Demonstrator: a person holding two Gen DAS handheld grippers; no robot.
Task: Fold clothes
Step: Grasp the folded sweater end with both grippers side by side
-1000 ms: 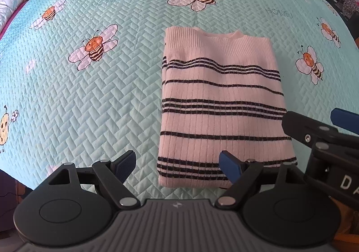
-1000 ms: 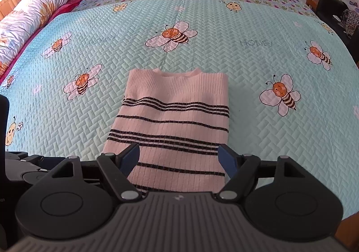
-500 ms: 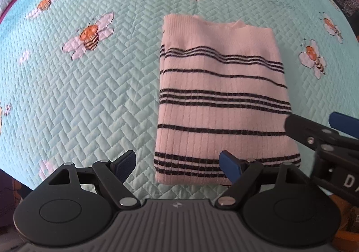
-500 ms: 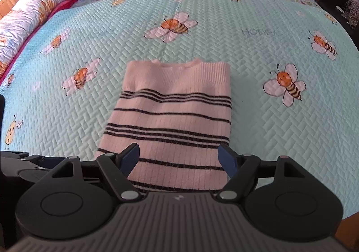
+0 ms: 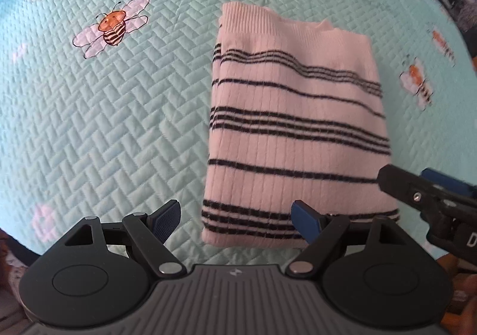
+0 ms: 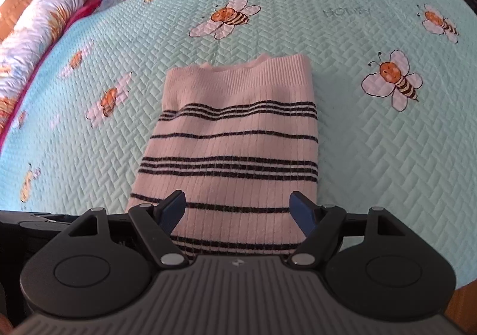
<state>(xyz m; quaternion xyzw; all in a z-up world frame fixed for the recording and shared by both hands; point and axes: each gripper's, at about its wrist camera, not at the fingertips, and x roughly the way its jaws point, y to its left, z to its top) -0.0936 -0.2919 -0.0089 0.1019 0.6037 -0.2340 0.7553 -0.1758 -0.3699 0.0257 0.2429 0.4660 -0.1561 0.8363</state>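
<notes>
You've got a ribbed pink knit sweater (image 5: 295, 138) with thin black stripes folded into a neat rectangle near the front edge of the quilted, bee-print bed (image 5: 104, 114), and your left gripper (image 5: 237, 217) and right gripper (image 6: 237, 208) both hover spread wide, gripping nothing.

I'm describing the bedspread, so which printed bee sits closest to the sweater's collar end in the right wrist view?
The bee printed just beyond the collar of the striped sweater, wings spread wide. The other bees sit further off to the sides of the quilt.
</notes>
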